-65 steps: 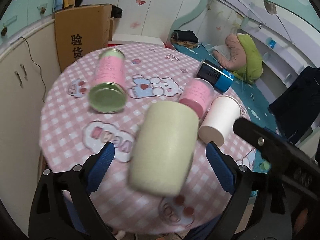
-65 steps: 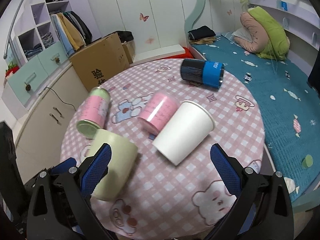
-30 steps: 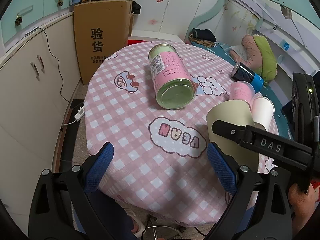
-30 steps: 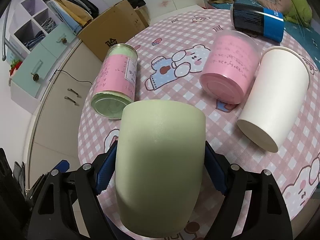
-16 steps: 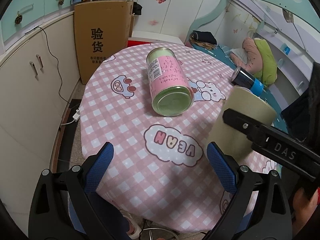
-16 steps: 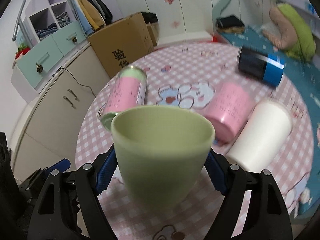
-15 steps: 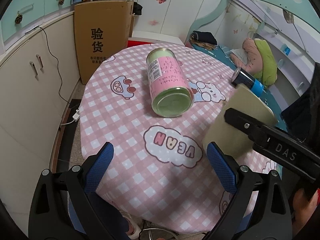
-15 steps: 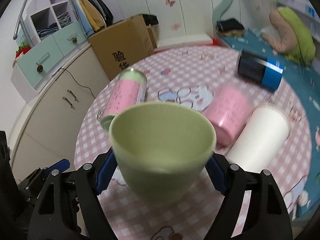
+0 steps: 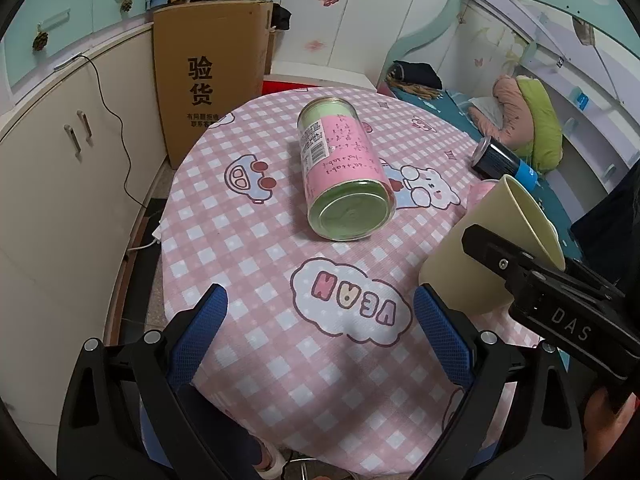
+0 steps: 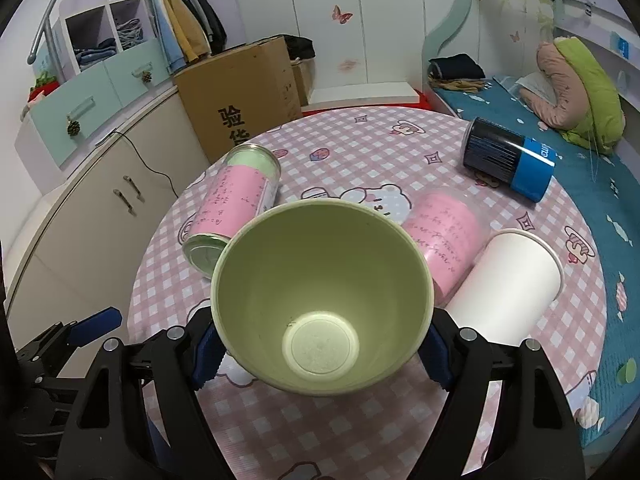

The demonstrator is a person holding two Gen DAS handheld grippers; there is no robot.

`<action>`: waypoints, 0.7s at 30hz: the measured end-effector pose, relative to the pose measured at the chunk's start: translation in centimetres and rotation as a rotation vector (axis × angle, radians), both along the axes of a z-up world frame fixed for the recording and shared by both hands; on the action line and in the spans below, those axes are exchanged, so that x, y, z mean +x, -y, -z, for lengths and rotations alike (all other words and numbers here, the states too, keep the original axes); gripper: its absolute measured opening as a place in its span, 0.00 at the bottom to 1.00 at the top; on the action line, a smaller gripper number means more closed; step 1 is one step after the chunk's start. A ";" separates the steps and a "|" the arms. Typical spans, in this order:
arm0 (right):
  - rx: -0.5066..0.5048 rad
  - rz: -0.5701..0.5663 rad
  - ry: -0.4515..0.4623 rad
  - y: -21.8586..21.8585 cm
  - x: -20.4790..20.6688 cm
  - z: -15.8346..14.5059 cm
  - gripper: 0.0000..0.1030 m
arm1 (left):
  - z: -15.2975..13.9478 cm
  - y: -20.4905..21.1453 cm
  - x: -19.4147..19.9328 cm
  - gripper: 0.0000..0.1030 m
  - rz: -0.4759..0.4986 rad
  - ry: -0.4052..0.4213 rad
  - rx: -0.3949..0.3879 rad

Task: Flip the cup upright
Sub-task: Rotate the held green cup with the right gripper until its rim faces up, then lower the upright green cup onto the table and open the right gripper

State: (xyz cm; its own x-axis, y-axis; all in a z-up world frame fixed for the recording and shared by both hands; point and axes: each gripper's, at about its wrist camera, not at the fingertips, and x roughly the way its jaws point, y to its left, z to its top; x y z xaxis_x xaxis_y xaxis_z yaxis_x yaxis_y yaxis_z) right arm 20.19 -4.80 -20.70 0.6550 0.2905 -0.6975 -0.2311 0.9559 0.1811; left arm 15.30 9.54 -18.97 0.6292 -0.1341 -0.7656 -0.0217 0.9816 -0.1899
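Note:
A pale green cup is held between the blue pads of my right gripper, which is shut on it. Its open mouth faces the right wrist camera and I see its inside bottom. In the left wrist view the same cup is tilted above the right side of the round pink checked table, mouth up and to the right, with the right gripper's black finger across it. My left gripper is open and empty over the table's near edge.
On the table lie a pink-labelled green can, a second pink can, a white paper cup and a black-and-blue can. A cardboard box and cabinets stand at left, a bed at right.
My right gripper closed on the green cup, lifted it off the table and turned it from lying on its side to mouth-up. The left gripper pulled back to the left, open.

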 end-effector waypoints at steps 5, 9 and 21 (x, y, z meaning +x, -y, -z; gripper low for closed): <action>-0.016 -0.006 0.005 -0.4 -0.1 0.0 0.74 | 0.1 0.1 -0.2 0.92 0.002 -0.005 -0.003; -0.012 -0.011 0.004 -0.4 -0.4 0.0 0.74 | 0.1 0.1 -0.3 0.92 0.000 -0.003 -0.003; 0.012 -0.032 0.051 -0.9 -2.2 -1.5 0.83 | -1.0 -0.3 -1.8 0.92 -0.006 0.022 -0.003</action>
